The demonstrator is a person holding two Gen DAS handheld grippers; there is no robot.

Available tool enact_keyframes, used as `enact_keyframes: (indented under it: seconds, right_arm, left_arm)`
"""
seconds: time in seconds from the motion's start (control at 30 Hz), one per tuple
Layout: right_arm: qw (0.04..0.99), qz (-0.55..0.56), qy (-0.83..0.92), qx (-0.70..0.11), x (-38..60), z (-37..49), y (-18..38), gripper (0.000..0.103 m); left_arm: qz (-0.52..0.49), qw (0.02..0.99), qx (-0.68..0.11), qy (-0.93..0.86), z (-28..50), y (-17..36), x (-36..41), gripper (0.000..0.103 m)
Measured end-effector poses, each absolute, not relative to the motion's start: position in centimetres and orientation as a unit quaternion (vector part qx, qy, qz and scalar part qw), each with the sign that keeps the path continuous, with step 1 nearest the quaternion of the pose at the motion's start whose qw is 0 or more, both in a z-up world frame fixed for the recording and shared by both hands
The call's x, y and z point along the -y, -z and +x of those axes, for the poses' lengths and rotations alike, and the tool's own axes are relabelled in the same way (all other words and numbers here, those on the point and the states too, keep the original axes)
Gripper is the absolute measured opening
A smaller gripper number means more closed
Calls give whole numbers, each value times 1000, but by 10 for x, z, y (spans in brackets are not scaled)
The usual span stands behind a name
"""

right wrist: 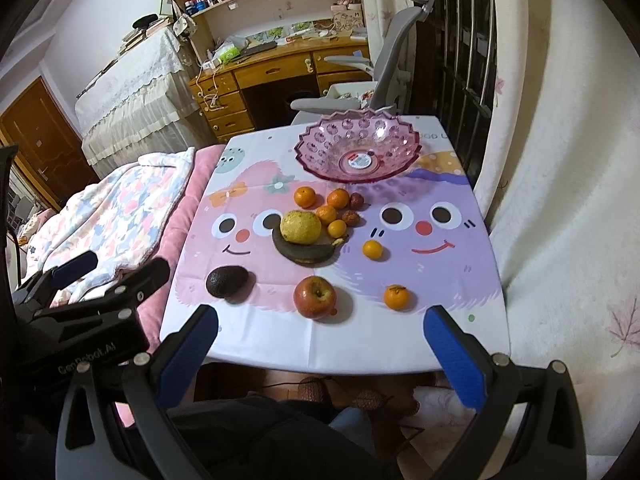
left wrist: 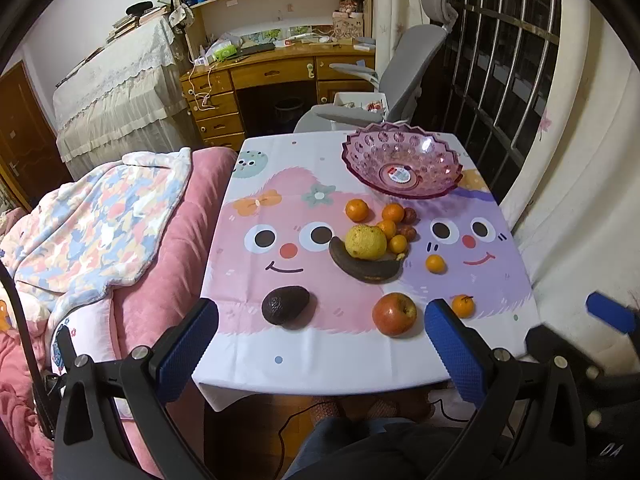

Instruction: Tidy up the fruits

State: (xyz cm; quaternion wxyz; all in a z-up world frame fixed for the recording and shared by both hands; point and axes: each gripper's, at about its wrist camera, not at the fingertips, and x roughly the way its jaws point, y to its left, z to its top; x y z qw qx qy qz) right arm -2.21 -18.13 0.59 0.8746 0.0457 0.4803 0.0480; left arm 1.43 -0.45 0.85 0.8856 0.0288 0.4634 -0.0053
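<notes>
A pink glass bowl point(left wrist: 402, 162) point(right wrist: 358, 148) stands empty at the table's far right. In front of it lie several small oranges point(left wrist: 357, 210), two lychees point(left wrist: 409, 216), a yellow pear point(left wrist: 365, 241) point(right wrist: 300, 227) and a blackened banana point(left wrist: 366, 266) point(right wrist: 306, 252). Nearer sit a dark avocado point(left wrist: 285, 305) point(right wrist: 227, 280), a red apple point(left wrist: 394, 314) point(right wrist: 315, 297) and a small orange point(left wrist: 462, 306) point(right wrist: 397, 297). My left gripper point(left wrist: 320, 348) is open before the table's near edge, holding nothing. My right gripper point(right wrist: 322, 354) is open too, also short of the edge.
The table wears a cartoon-face cloth point(left wrist: 280, 264). A bed with a pink cover and floral blanket point(left wrist: 100, 220) runs along its left. A grey office chair point(left wrist: 400, 80) and wooden desk point(left wrist: 280, 72) stand behind. A curtain and barred window point(left wrist: 520, 60) are on the right.
</notes>
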Motion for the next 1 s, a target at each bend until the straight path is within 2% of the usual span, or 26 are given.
enact_keyframes:
  seconds: [0.37,0.73,1.0]
  right_arm:
    - [883,50,-44,-464,187,-18,-13,103]
    - [869,63,7,-490,195,-12,24,103]
    - [875,55,62,-476,190,-12,47,103]
  left_arm:
    - [26,874,-486,-3,17,1,-10,102]
    - [16,853,-521,-12,29,30,-49,102]
    - [-15,836,-548,22,56,69,-93,102]
